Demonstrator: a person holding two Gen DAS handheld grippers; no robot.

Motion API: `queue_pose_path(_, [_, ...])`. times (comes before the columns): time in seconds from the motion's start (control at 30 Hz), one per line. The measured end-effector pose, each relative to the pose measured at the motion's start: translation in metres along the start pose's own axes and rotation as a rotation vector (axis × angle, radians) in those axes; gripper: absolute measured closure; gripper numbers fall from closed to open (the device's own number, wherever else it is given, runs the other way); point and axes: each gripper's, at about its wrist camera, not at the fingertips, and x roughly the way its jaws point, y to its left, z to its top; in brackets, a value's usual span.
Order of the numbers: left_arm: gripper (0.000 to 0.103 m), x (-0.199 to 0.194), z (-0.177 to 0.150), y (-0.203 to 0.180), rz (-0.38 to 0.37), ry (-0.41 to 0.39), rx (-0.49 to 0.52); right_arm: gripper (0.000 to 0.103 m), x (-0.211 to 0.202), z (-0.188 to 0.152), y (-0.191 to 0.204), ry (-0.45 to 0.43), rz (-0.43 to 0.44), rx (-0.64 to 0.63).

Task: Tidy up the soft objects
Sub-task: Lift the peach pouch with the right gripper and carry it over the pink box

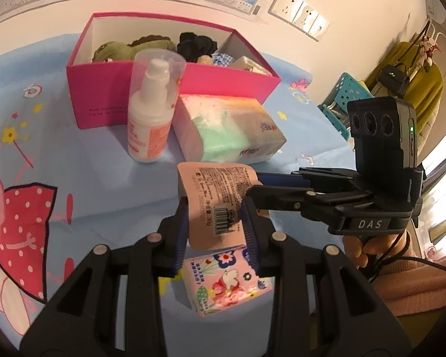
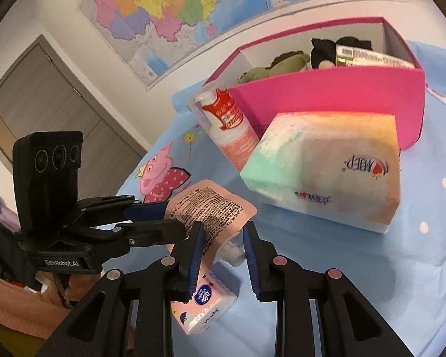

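A pink spouted pouch with a barcode hangs above the blue sheet, held from two sides. My left gripper is shut on its body; from the right wrist camera it clamps the pouch's left edge. My right gripper is shut around the white cap end, and the left wrist camera shows it pinching the pouch's right edge. Under the pouch lies a small pink tissue pack. A pink box behind holds green plush toys and a black soft item.
A large pastel tissue pack and a white pump bottle stand against the box's front wall. The blue cartoon sheet covers the surface. A teal stool is off the far right; a hand grips the right handle.
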Motion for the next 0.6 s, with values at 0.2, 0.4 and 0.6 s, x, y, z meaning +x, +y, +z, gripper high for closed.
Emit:
queue_pose_path(0.2, [0.067, -0.006, 0.008, -0.01, 0.007, -0.03, 0.026, 0.076, -0.015, 0.007, 0.004, -0.027, -0.018, -0.029])
queue_pose_path(0.4, [0.067, -0.01, 0.017, -0.016, 0.006, -0.052, 0.042, 0.076, -0.025, 0.012, 0.005, -0.056, -0.032, -0.05])
queue_pose_path(0.6, [0.067, -0.01, 0.025, -0.02, 0.008, -0.069, 0.057, 0.076, -0.029, 0.014, 0.007, -0.074, -0.047, -0.064])
